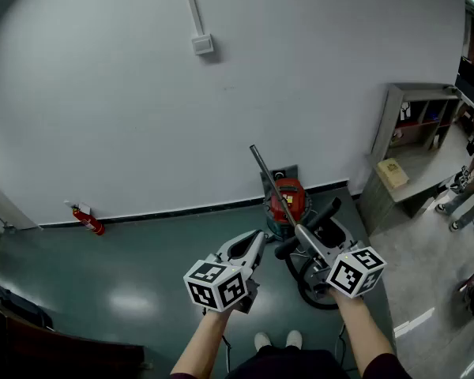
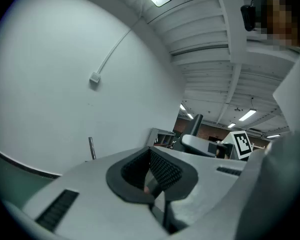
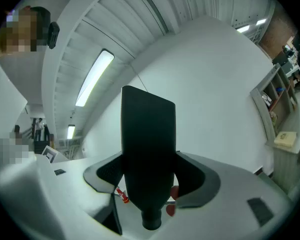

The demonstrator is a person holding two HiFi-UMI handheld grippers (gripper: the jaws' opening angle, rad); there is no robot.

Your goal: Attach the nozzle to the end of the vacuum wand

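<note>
Right gripper view: right gripper (image 3: 151, 184) clasps nozzle (image 3: 147, 144) crosswise, broad end up; left gripper (image 2: 155, 176) closed, empty.

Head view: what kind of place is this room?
Probably a workshop or lab room: a fire extinguisher by the bare white wall, an open shelf unit, strip lights overhead.

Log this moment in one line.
left gripper: shut, empty | right gripper: shut on nozzle | wand: end bare | step: nozzle not yet attached
</note>
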